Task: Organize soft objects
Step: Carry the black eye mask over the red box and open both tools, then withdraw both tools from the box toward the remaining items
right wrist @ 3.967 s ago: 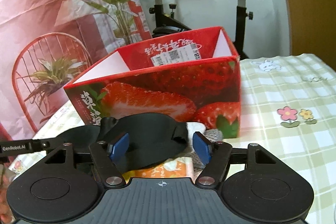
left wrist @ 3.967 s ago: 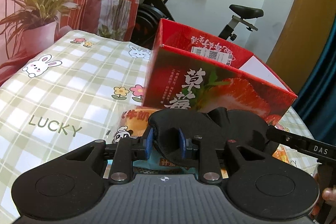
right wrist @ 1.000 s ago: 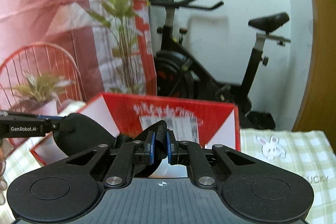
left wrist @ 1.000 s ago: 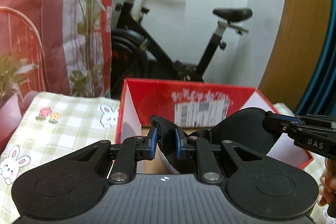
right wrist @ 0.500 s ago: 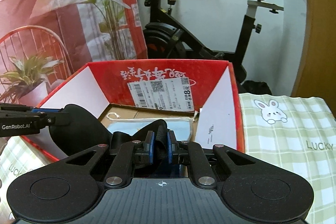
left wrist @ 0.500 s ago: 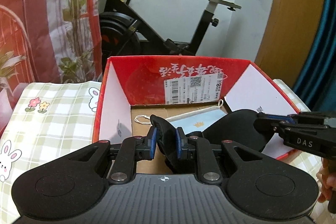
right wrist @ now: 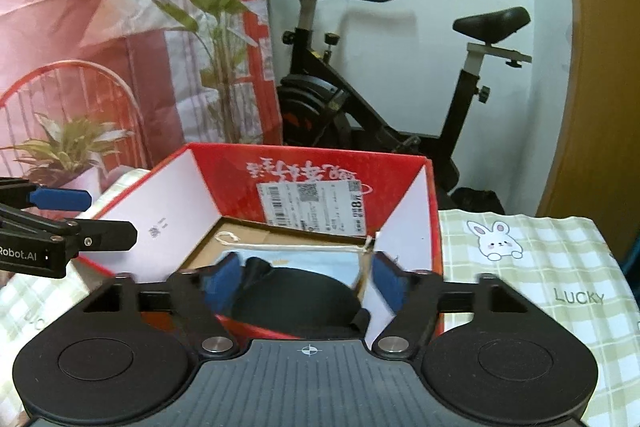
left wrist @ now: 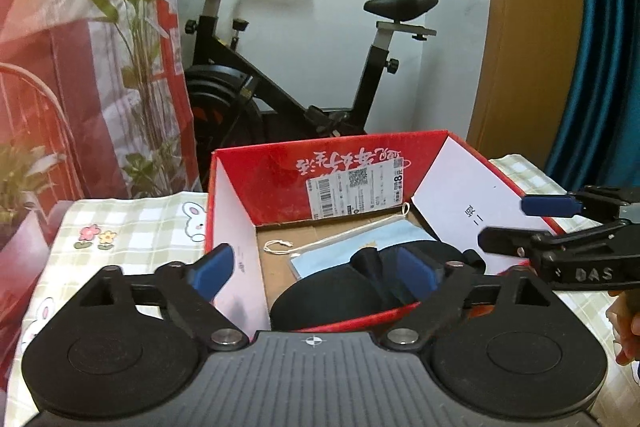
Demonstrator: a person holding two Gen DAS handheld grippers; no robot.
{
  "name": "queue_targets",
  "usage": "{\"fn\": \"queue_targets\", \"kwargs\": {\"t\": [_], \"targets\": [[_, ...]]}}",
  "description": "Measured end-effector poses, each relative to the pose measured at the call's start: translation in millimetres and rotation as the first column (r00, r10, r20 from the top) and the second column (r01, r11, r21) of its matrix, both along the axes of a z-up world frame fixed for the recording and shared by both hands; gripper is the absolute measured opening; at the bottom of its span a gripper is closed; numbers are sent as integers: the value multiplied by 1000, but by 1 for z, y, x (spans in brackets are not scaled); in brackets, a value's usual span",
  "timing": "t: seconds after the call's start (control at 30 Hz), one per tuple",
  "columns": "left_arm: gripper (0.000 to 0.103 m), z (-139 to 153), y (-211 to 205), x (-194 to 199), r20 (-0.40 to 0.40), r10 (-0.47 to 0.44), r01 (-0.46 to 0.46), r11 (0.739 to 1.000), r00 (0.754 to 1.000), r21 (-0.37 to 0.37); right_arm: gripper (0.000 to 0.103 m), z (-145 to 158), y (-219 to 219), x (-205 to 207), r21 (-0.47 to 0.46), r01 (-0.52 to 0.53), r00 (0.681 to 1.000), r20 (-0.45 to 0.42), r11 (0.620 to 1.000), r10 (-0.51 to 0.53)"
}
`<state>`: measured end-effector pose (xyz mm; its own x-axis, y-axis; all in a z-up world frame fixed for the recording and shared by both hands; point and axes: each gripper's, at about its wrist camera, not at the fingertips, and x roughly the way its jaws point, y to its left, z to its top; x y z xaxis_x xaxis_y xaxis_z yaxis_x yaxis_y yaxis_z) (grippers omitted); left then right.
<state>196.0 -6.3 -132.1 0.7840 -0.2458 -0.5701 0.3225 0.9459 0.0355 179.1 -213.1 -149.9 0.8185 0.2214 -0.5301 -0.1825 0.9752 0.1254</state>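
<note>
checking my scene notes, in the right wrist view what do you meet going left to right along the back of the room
potted plant → tall leafy plant → exercise bike → wooden door

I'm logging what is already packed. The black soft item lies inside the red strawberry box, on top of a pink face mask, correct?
Not quite: the face mask under the black soft item is light blue, not pink. The right wrist view shows it on the floor of the red strawberry box; the rest is right.
</note>
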Motion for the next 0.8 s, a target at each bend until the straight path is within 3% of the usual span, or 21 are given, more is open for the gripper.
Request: {"fn": "queue_targets", "kwargs": {"t": [0.03, 0.13, 0.57, 0.8], "targets": [[97, 2, 1, -4, 3, 3, -3, 1000, 1000, 1, 92, 2, 1, -5, 2, -8, 1000, 4, 1000, 7], [100, 6, 4, -15, 6, 7, -7, 1000, 1000, -9, 103, 7, 5, -17, -10, -18, 1000, 19, 1000, 19], [103, 7, 22, -61, 21, 23, -22, 999, 1000, -48, 103, 17, 17, -58, -20, 12, 998, 69, 1000, -11], [103, -3, 30, -82, 17, 26, -25, 998, 1000, -51, 103, 8, 19, -78, 27, 19, 998, 63, 999, -20]]}}
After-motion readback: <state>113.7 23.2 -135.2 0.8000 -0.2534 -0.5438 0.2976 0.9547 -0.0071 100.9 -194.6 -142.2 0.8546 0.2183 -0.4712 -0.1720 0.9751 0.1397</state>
